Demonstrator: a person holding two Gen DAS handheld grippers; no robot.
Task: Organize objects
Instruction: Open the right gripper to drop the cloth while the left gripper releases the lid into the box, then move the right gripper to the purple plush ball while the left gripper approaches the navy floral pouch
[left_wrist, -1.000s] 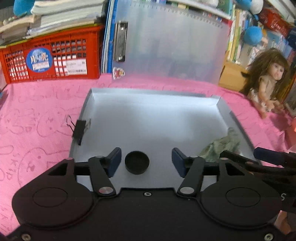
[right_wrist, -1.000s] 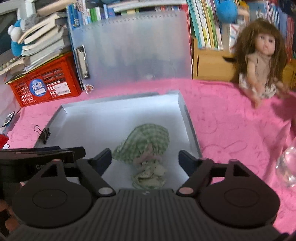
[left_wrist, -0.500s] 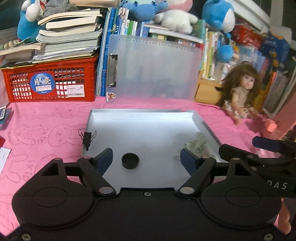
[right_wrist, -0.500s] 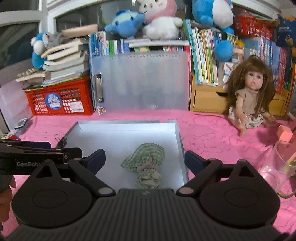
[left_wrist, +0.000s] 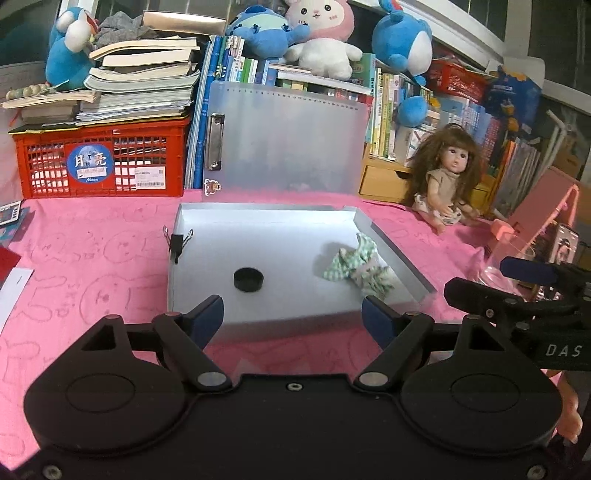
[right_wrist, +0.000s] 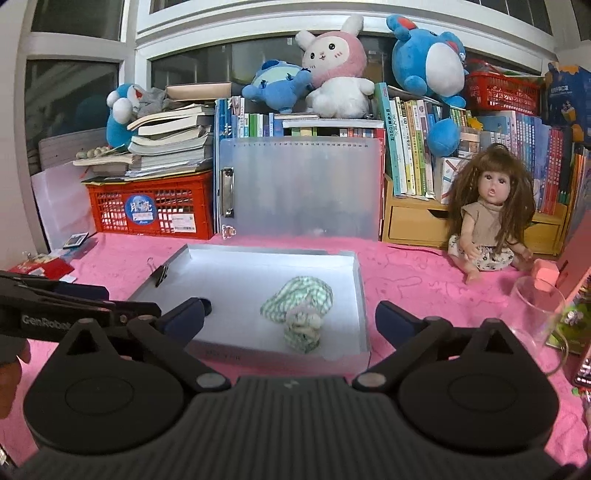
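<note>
A shallow silver tray (left_wrist: 258, 221) (right_wrist: 354, 269) lies on the pink cloth. In it are a black round cap (left_wrist: 248, 279) at the near left and a green checked cloth bundle (left_wrist: 356, 266) (right_wrist: 301, 308) at the near right. A black binder clip (left_wrist: 177, 242) (right_wrist: 159, 273) grips the tray's left wall. My left gripper (left_wrist: 293, 319) is open and empty, held back before the tray's near edge. My right gripper (right_wrist: 289, 319) is open and empty, also in front of the tray. The cap is mostly hidden behind a finger in the right wrist view.
A doll (left_wrist: 448, 177) (right_wrist: 487, 221) sits at the right. A clear glass (right_wrist: 535, 314) and a pink block (right_wrist: 546, 274) stand near it. A red crate (left_wrist: 99, 162) with books and a translucent clipboard (left_wrist: 288, 136) stand behind the tray. Bookshelves with plush toys fill the back.
Both grippers have pulled back and up from the tray, leaving the cap and the cloth bundle lying in it. Both sets of fingers have opened wider.
</note>
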